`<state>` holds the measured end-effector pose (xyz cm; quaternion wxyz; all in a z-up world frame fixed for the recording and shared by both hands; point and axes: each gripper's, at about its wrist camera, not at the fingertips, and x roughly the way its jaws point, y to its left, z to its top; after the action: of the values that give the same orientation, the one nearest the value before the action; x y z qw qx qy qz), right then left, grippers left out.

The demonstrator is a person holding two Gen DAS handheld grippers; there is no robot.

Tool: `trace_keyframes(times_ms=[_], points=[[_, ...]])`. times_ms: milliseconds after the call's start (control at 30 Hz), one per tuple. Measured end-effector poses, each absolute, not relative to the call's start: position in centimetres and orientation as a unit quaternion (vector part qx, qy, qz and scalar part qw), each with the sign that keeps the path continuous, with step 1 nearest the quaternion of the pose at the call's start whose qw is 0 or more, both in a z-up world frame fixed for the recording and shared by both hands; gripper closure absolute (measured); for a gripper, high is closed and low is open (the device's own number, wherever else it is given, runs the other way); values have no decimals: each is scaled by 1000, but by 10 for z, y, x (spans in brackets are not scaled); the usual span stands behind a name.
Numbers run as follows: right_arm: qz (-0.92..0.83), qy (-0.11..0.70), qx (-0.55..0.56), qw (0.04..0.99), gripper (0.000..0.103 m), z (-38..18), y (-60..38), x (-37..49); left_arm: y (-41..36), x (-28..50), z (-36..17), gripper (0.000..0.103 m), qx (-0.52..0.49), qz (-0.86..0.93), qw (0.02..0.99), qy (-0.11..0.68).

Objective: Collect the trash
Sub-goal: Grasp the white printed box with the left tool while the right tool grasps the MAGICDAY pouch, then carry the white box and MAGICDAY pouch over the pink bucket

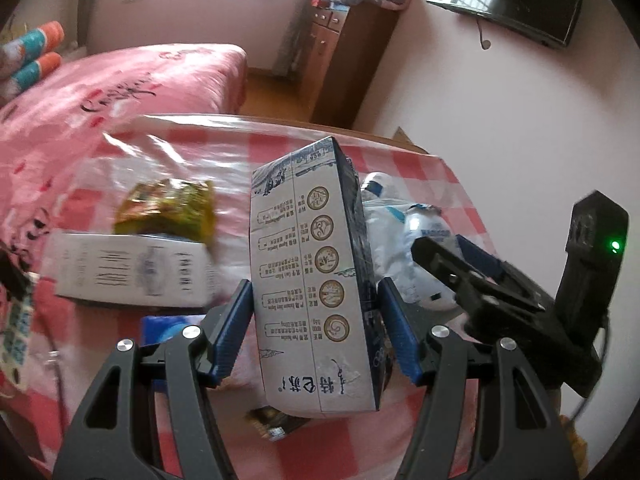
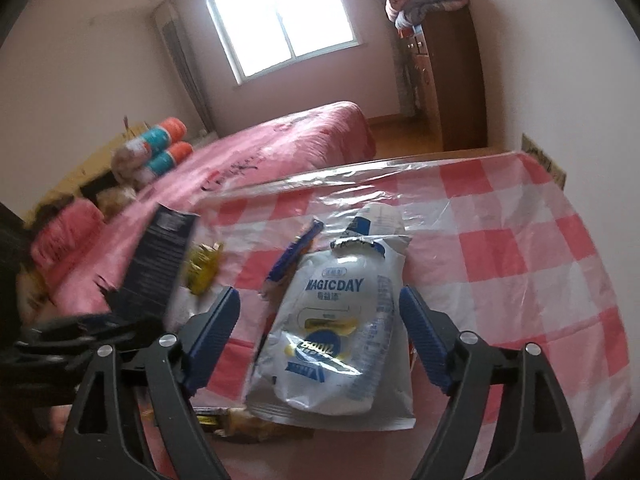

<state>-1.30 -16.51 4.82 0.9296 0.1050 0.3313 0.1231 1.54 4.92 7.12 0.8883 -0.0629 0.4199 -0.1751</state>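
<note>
1. Your left claw (image 1: 316,332) holds the upright milk carton (image 1: 312,280); both blue pads look pressed to its sides, above the checked desk (image 1: 424,168).
2. Your right claw (image 2: 320,336) is spread wide around the white MAGICDAY pouch (image 2: 340,328), pads apart from it on both sides.
3. A second carton (image 1: 132,272) lies flat on the desk to the left, a yellow-green wrapper (image 1: 168,208) just behind it.
4. The pink bed (image 2: 280,140) sits beyond the desk.
</note>
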Motion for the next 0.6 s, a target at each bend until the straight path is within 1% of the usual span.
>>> trace_keyframes(times_ms=[67, 100, 133, 200, 433, 600], points=[[108, 334, 78, 933, 22, 44, -158, -12, 54, 10, 73, 39, -56, -167, 893, 415], [101, 335, 66, 935, 24, 42, -156, -12, 57, 7, 74, 39, -55, -165, 894, 413], [96, 336, 62, 935, 32, 40, -155, -11, 60, 3, 74, 39, -54, -163, 895, 412], [92, 339, 60, 934, 41, 36, -159, -12, 63, -2, 74, 39, -53, -159, 896, 411], [99, 333, 77, 935, 42, 35, -174, -23, 83, -22, 74, 39, -64, -145, 900, 407], [108, 317, 89, 938, 42, 46, -181, -41, 96, -37, 72, 39, -72, -139, 900, 408]])
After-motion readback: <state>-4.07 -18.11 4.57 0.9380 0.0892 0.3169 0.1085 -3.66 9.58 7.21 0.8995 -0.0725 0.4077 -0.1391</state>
